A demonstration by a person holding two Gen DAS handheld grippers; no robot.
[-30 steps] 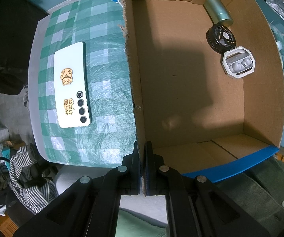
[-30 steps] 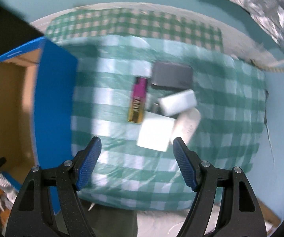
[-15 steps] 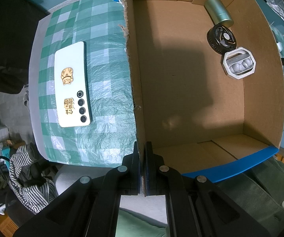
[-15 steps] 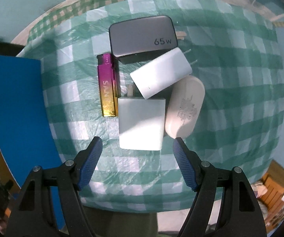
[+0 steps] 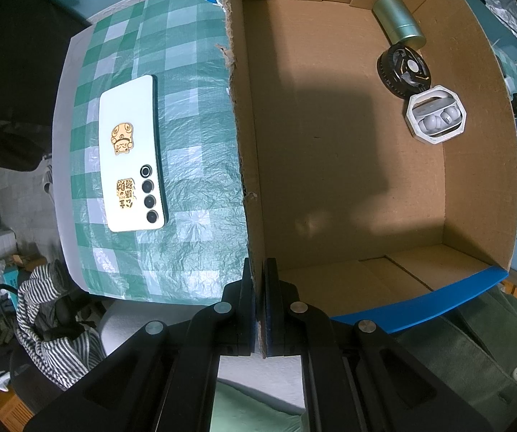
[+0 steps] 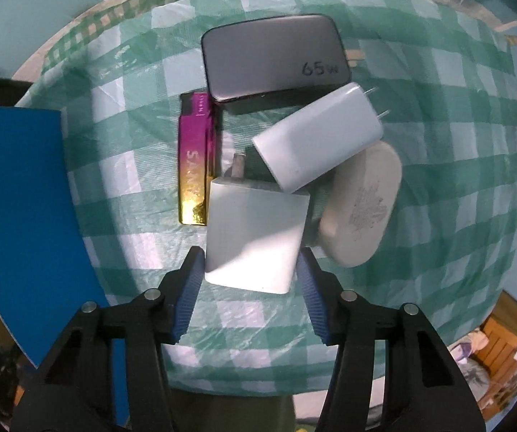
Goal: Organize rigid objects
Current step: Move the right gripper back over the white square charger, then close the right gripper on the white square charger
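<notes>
My left gripper [image 5: 260,288] is shut on the torn side wall of the cardboard box [image 5: 244,144]. Inside the box lie a green cylinder [image 5: 399,21], a black round gadget [image 5: 404,70] and an open white earbud case [image 5: 436,113]. A white phone [image 5: 132,154] lies face down on the checked cloth left of the box. My right gripper [image 6: 251,266] points down over a pile, its jaws closing with the square white charger [image 6: 255,230] between the blue pads. A narrow gap still shows at the left pad.
Around the square charger lie a white plug charger [image 6: 319,140], a grey 65W adapter [image 6: 273,57], a pink-gold lighter [image 6: 195,165] and an oval white case [image 6: 363,208]. The box's blue flap [image 6: 24,216] stands at the left. Striped clothing [image 5: 49,324] lies below the table edge.
My right gripper has come down over the pile and its jaws have narrowed around the square white charger. The left gripper and the box have not moved.
</notes>
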